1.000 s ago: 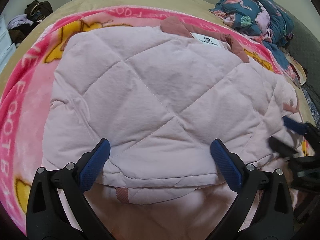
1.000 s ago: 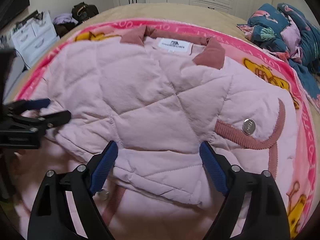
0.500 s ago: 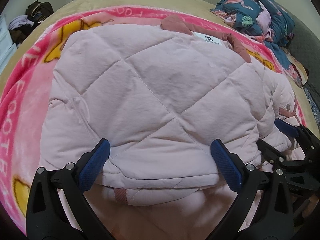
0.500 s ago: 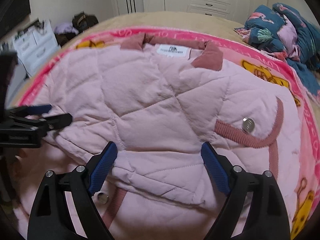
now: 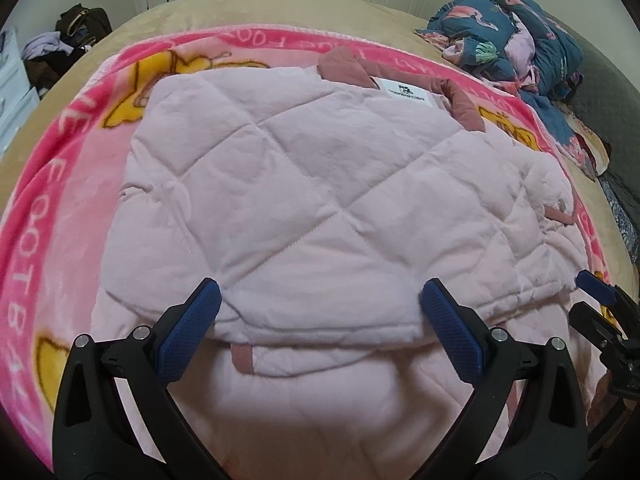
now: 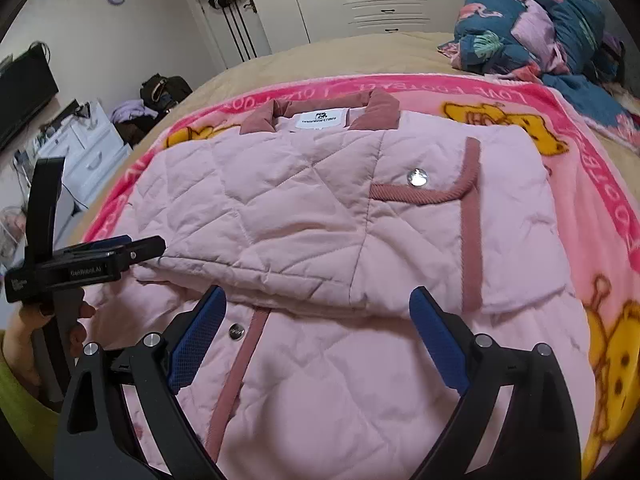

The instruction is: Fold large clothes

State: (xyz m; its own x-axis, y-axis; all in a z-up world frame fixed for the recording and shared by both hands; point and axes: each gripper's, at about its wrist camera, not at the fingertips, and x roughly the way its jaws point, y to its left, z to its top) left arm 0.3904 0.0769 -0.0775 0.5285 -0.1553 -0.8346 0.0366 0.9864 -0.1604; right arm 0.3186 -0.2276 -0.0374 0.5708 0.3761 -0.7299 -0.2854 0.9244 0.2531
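The pink quilted jacket [image 6: 320, 216] lies folded on the pink blanket [image 6: 592, 152]; the right gripper [image 6: 318, 330] has drawn back, both it and the left gripper [image 5: 320, 320] spread and empty — this fold looks finished.

Pale pink diamond-quilted jacket [image 6: 320, 208], dusty rose collar [image 6: 376, 110], hot pink cartoon blanket [image 6: 592, 200]
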